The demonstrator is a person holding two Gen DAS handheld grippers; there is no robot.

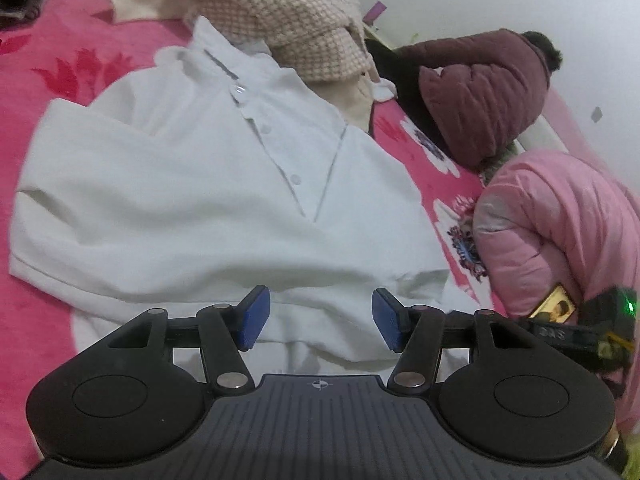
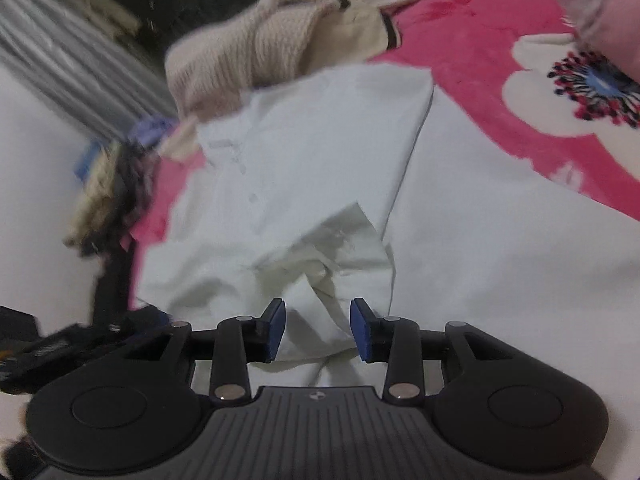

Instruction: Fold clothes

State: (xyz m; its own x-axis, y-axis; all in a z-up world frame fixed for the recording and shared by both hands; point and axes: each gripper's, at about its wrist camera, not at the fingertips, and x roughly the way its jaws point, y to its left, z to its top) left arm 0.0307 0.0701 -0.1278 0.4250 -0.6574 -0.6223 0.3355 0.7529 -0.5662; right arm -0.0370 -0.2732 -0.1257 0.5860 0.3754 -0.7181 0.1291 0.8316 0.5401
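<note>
Pink floral blanket carried the white polo shirt front-up, collar-to-hem axis running away from both released, empty grippers, left gripper and right gripper level at its near rumpled edge.

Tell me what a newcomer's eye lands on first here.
The white button-front shirt spread across the middle of the pink floral blanket. Behind its collar lies a heap of beige knitwear, and the open left hand-held gripper sits over the shirt's near edge.
</note>
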